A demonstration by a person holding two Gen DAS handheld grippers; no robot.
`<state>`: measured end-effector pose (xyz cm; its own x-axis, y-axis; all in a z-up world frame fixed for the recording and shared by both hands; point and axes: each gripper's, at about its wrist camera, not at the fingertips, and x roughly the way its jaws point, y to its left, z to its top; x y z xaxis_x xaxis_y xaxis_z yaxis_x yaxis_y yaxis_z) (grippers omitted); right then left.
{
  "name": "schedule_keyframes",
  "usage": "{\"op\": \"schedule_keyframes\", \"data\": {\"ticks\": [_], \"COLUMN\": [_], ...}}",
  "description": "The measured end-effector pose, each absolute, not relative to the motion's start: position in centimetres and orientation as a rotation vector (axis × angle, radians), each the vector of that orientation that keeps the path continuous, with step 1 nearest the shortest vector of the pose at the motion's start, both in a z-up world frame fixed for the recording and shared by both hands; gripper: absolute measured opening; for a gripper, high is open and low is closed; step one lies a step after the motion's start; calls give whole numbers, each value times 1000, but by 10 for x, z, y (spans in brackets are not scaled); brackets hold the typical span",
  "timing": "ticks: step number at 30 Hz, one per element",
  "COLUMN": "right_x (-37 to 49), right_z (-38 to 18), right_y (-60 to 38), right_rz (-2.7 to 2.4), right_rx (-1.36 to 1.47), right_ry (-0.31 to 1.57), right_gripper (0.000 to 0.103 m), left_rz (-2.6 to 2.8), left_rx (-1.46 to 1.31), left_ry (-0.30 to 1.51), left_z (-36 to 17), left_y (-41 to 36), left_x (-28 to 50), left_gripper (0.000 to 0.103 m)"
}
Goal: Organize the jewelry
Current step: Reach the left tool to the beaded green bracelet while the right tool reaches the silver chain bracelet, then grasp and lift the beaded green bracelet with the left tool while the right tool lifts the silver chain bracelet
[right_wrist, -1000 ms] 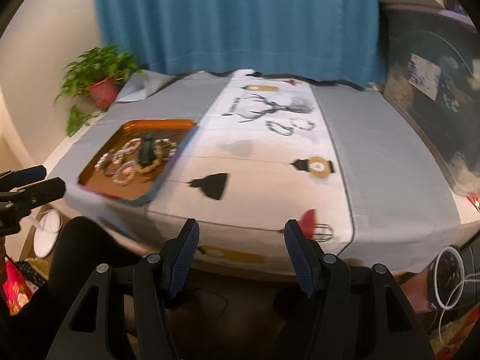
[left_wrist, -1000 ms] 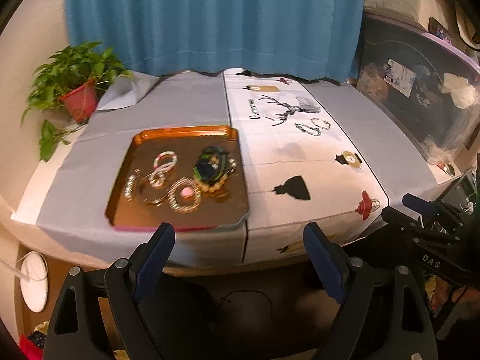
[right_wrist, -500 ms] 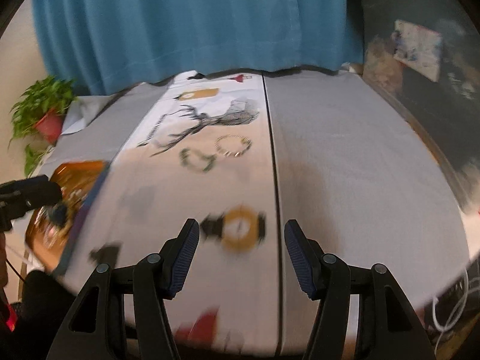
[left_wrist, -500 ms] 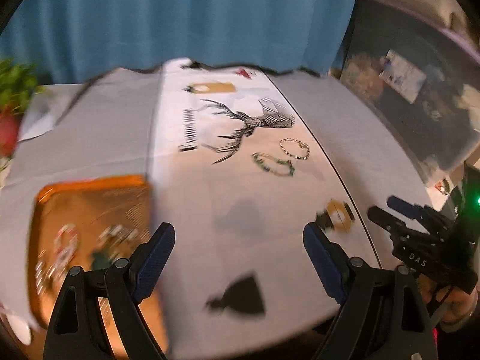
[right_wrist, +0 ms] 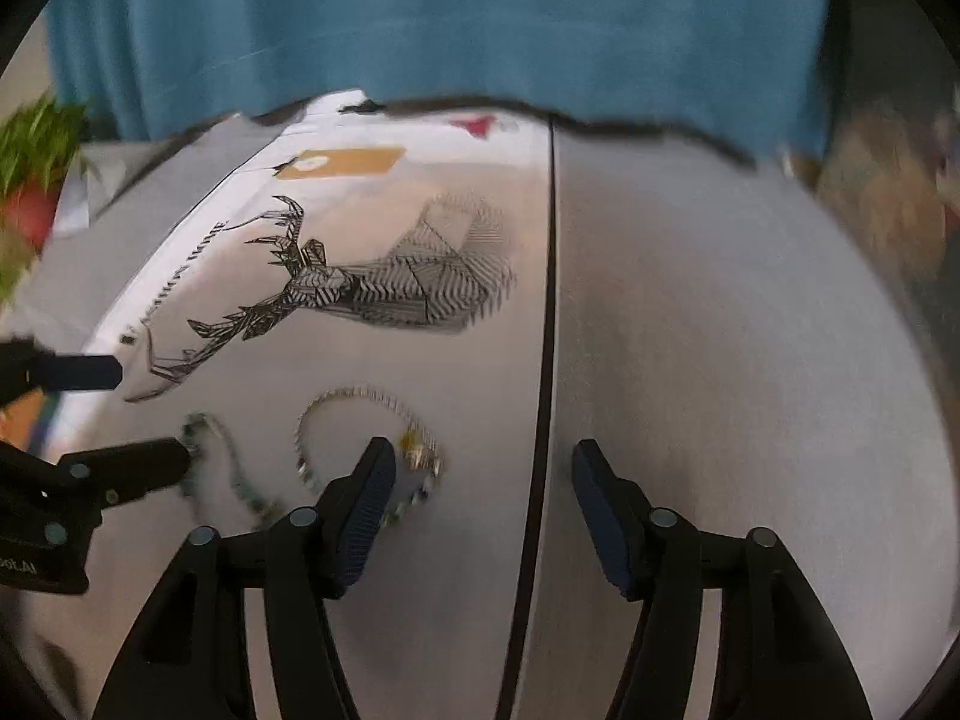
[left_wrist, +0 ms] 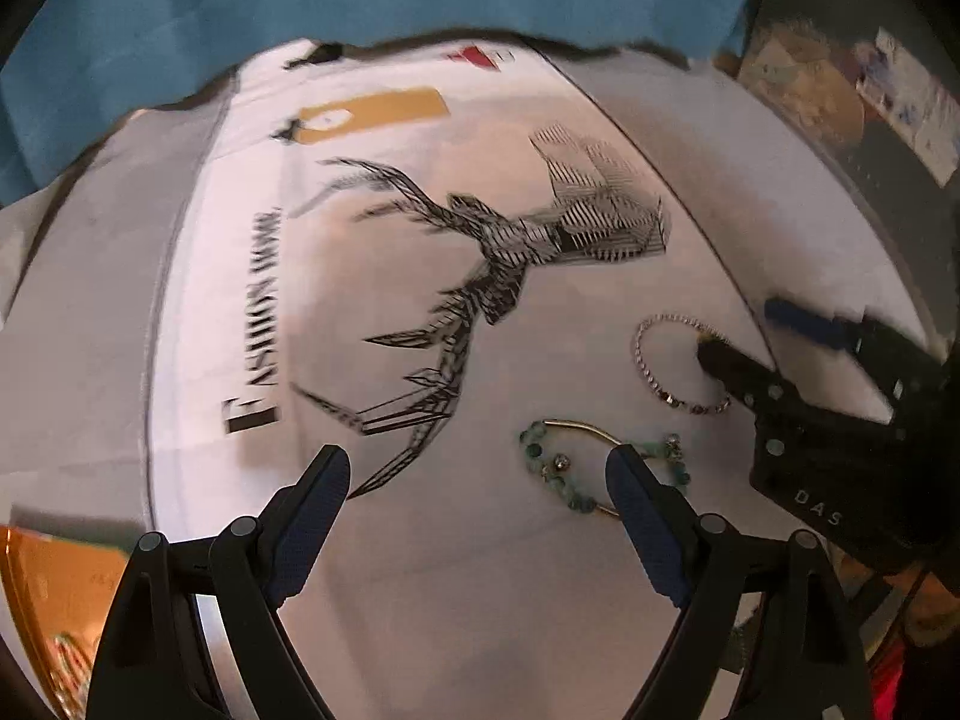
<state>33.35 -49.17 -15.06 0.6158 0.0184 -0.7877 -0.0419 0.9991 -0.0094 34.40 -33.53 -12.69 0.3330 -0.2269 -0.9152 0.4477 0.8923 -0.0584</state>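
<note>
While both views are softened by motion blur, the layout is readable: a table draped in a grey and white tablecloth [left_wrist: 420,570] printed with a geometric black deer [left_wrist: 510,276] and a line of lettering, backed by a blue curtain [right_wrist: 450,18]. Two bracelets lie on the white centre panel, near each other but not touching. A green beaded bracelet [left_wrist: 543,468] with a thin gold bar rests closest to the left gripper [left_wrist: 477,480], whose blue-padded fingers are spread wide apart with nothing between them; its right fingertip overlaps the green bracelet's loop in the left wrist view, though contact cannot be confirmed. A thin sparkly chain bracelet [left_wrist: 648,369] sits just beyond the green one, towards the black stripe that borders the white panel.

From its own camera, the right gripper [right_wrist: 483,480] is also spread wide and holding nothing. Its left finger [right_wrist: 366,510] sits over the near edge of the chain bracelet, its right finger over the grey cloth past the black stripe. Whether the finger touches the bracelet cannot be told.

At the lower left edge of the left wrist view, a corner of an orange tray [left_wrist: 36,600] shows, well apart from both bracelets. A blurred potted plant [right_wrist: 30,168] stands at the far left of the right wrist view
</note>
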Motion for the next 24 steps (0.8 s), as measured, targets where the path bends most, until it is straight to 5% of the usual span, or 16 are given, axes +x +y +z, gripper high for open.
{"op": "schedule_keyframes", "data": {"ticks": [2, 4, 5, 6, 7, 24], "right_x": [338, 340, 341, 340, 338, 224], "right_z": [-152, -152, -152, -151, -150, -77], "right_y": [-488, -489, -488, -486, -480, -472], "right_rz": [65, 82, 94, 142, 161, 74], "right_rx": [-63, -59, -54, -41, -77, -4], "right_ry": [884, 884, 885, 881, 880, 817], "right_gripper": [65, 64, 53, 19, 5, 5], "left_rz": [-436, -465, -491, -533, -551, -563], "left_rx": [279, 288, 297, 314, 322, 231], "left_ry": [1128, 1108, 1096, 1095, 1104, 979], "left_z": [-130, -128, -125, -122, -121, -39], "left_y": [-344, -348, -352, -358, -361, -291], "left_x": [342, 337, 333, 328, 327, 233], "left_gripper": [80, 63, 37, 12, 10, 10]}}
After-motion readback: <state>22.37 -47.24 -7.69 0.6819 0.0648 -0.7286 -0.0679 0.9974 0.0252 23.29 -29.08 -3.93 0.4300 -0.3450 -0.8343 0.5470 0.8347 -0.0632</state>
